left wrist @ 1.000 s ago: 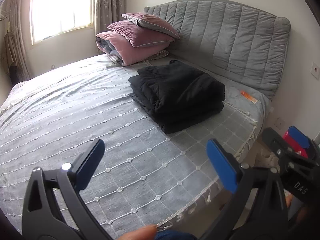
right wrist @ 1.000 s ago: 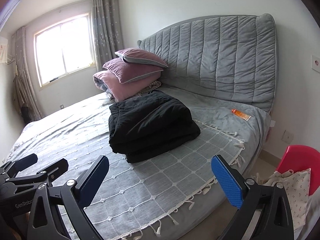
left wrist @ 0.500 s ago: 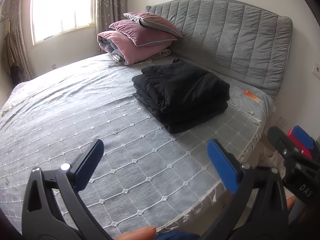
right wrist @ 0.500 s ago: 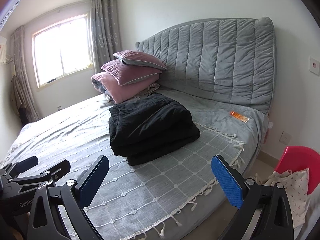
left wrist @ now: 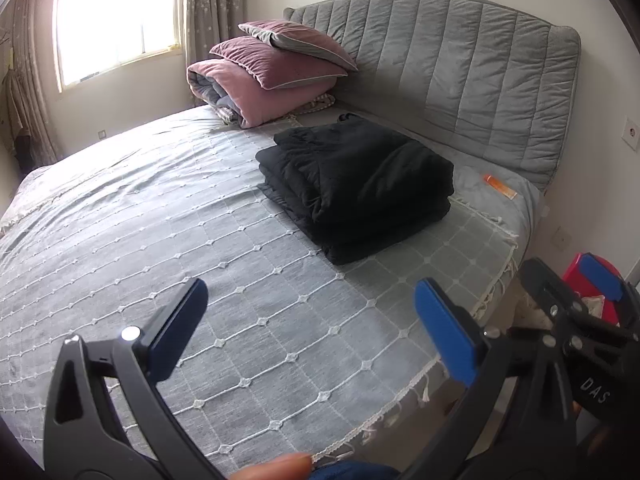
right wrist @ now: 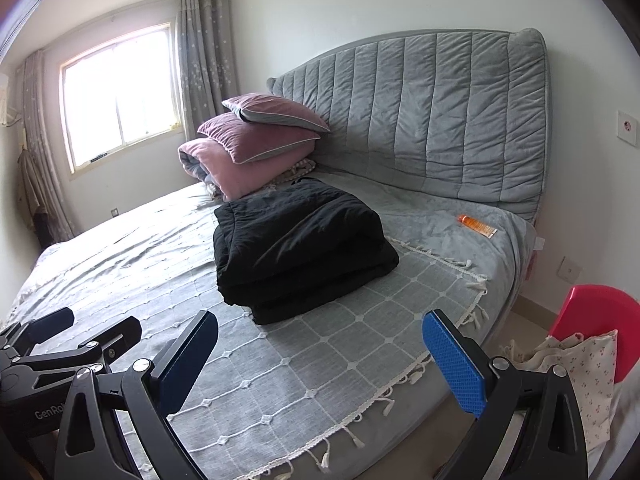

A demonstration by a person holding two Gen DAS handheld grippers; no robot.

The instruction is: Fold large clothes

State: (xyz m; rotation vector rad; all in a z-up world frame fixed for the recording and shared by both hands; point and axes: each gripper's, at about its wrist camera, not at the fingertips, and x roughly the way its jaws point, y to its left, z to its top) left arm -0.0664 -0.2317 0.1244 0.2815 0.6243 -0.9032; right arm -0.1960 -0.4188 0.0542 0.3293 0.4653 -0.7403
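Observation:
A black garment point(left wrist: 356, 184) lies folded in a thick stack on the grey bedspread point(left wrist: 168, 248), near the headboard; it also shows in the right wrist view point(right wrist: 300, 244). My left gripper point(left wrist: 310, 328) is open and empty, held above the bed's near edge, well short of the garment. My right gripper point(right wrist: 320, 352) is open and empty, also back from the stack near the bed's fringed edge. Each gripper shows at the edge of the other's view.
Pink pillows and a rolled quilt point(left wrist: 272, 76) are stacked by the grey padded headboard point(right wrist: 432, 120). An orange tube point(right wrist: 476, 225) lies on the bed's right corner. A red chair point(right wrist: 596, 324) with floral cloth point(right wrist: 576, 368) stands on the floor at right.
Both grippers have drawn slightly back from the bed, so the folded garment looks a little farther away. The jaws stay open and the garment has not moved.

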